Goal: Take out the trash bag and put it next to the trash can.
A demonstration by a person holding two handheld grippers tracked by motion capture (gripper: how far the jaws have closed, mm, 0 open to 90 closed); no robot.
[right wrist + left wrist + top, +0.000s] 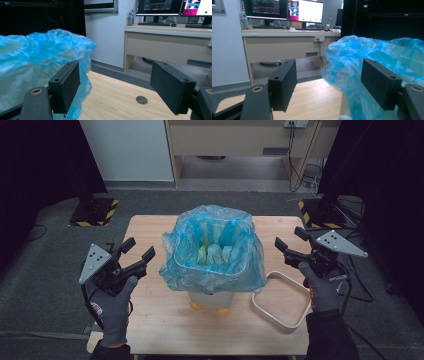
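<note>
Wood-topped counter [160, 320] filled the middle of the high view, standing on dark grey floor. At its centre stood a small white bin [212, 299], fitted with a crumpled blue plastic bag [215, 247]. The bag's mouth stood open above the bin's top, and its loose edge draped down over the outside of the walls. Pale wrapped items lay inside the bag, too blurred to identify. Just right of the bin, flat on the counter, lay a white rounded frame [280, 302], apart from the bin.

Left hand-held gripper [136, 254], gripped in a grey-gloved hand, hovered left of the bag with its jaws spread apart and nothing between them. In the left gripper view the bag [372, 57] rose ahead and behind the right-side jaw, with no clear contact.

Right hand-held gripper [291, 245], also in a gloved hand, hovered right of the bag, jaws likewise apart and empty, pointing toward it. In the right gripper view the bag [37, 57] sat behind the left-side jaw, and a small round hole [142, 100] showed in the counter between the jaws.
</note>
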